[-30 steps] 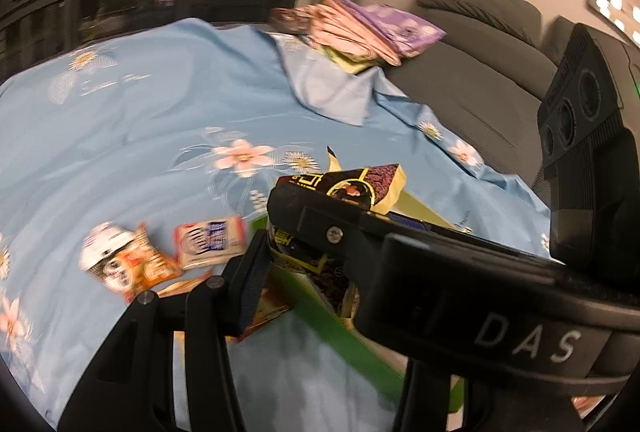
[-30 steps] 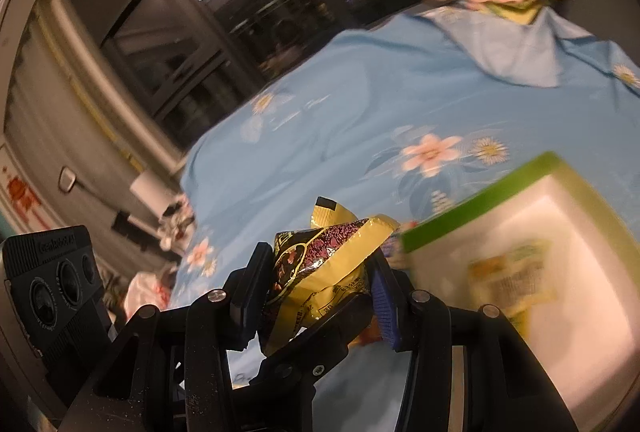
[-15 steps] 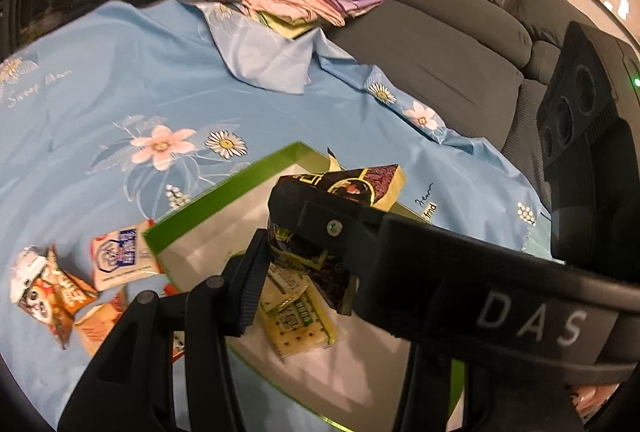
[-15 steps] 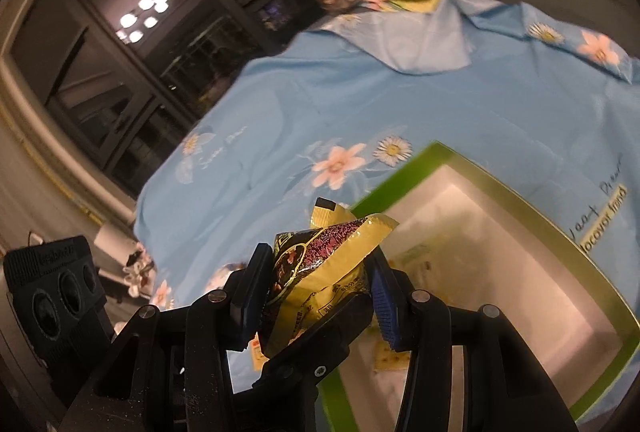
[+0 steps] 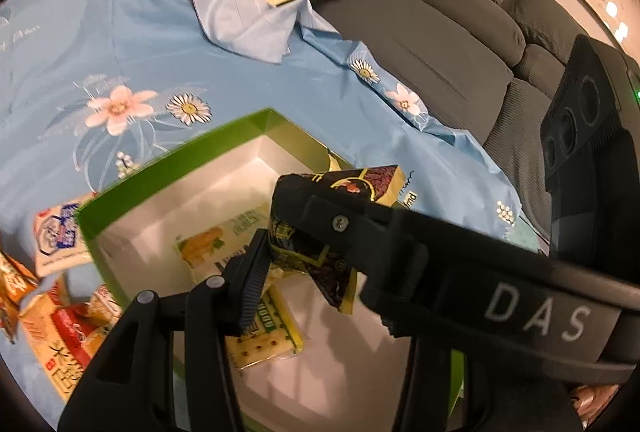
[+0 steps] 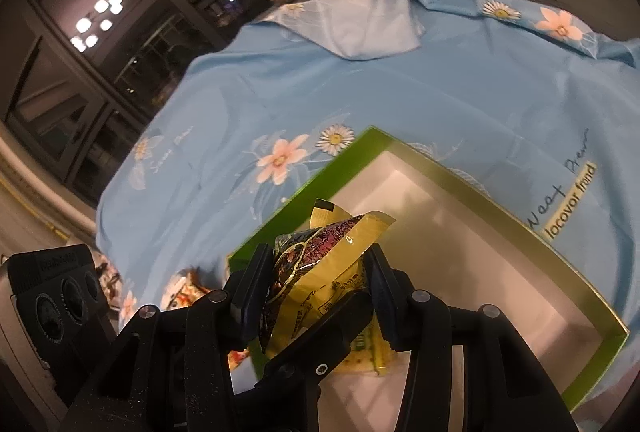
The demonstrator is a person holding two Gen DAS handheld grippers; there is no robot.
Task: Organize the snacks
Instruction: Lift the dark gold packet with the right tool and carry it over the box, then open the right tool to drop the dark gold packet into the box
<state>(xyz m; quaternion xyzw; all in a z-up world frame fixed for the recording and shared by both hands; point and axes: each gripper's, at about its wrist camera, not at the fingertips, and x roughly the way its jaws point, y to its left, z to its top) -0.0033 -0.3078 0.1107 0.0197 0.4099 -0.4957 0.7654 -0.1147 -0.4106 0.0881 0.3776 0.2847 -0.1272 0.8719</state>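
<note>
Right wrist view: right gripper [image 6: 318, 282], jaws closed on a yellow-and-purple snack packet [image 6: 320, 264], hangs over the near left corner of the green box [image 6: 472, 188]. Left gripper [image 5: 280, 252] also pinches this packet. Advice: lower inside the walls, beside the cracker packs [image 5: 260, 336], loosen both grips together.

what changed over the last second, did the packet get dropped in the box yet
Not yet. Both tongs came forward and down, so the green box now lies right beneath the yellow-and-purple snack packet. Unchanged: the right tongs and left tongs stay clamped on the packet; the crackers sit in the box.
</note>
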